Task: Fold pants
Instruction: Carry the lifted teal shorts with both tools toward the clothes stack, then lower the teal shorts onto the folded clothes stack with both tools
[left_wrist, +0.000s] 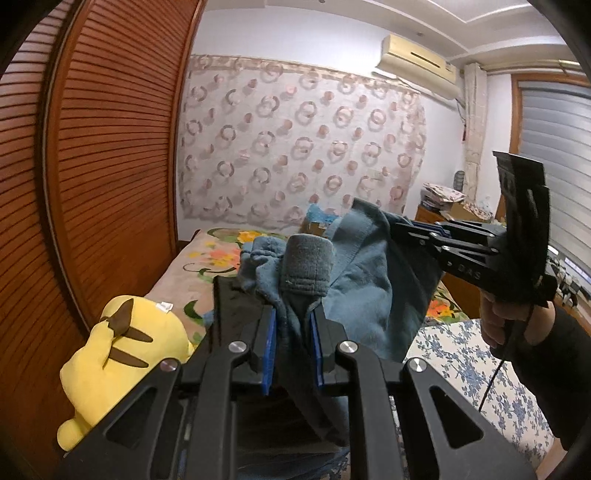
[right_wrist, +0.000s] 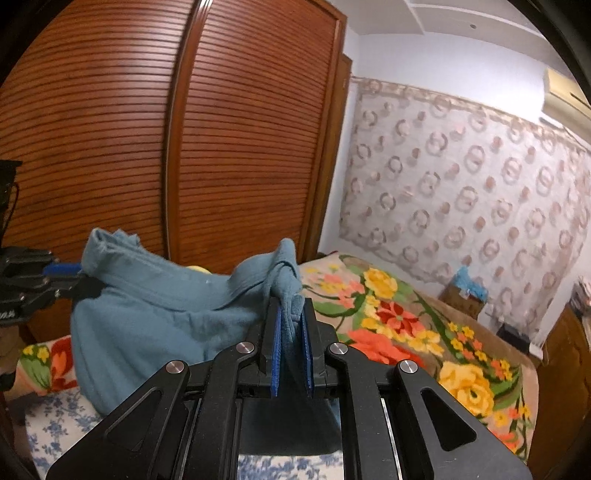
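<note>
The blue-grey fleece pants (left_wrist: 362, 291) hang in the air between both grippers, above the bed. My left gripper (left_wrist: 293, 314) is shut on one bunched end, where a ribbed grey cuff (left_wrist: 308, 264) sticks up above the blue pads. My right gripper (right_wrist: 291, 314) is shut on the other bunched end of the pants (right_wrist: 155, 306). In the left wrist view the right gripper (left_wrist: 397, 225) shows at the right, clamped on the cloth. In the right wrist view the left gripper (right_wrist: 79, 275) shows at the left edge, clamped on the cloth. The cloth sags between them.
A bed with a floral blanket (right_wrist: 406, 325) and a blue-flowered sheet (left_wrist: 469, 369) lies below. A yellow plush toy (left_wrist: 122, 354) sits by the brown slatted wardrobe (right_wrist: 221, 147). A patterned wall hanging (left_wrist: 303, 147), a wooden dresser (left_wrist: 443, 214) and a small box (right_wrist: 463, 291) stand beyond.
</note>
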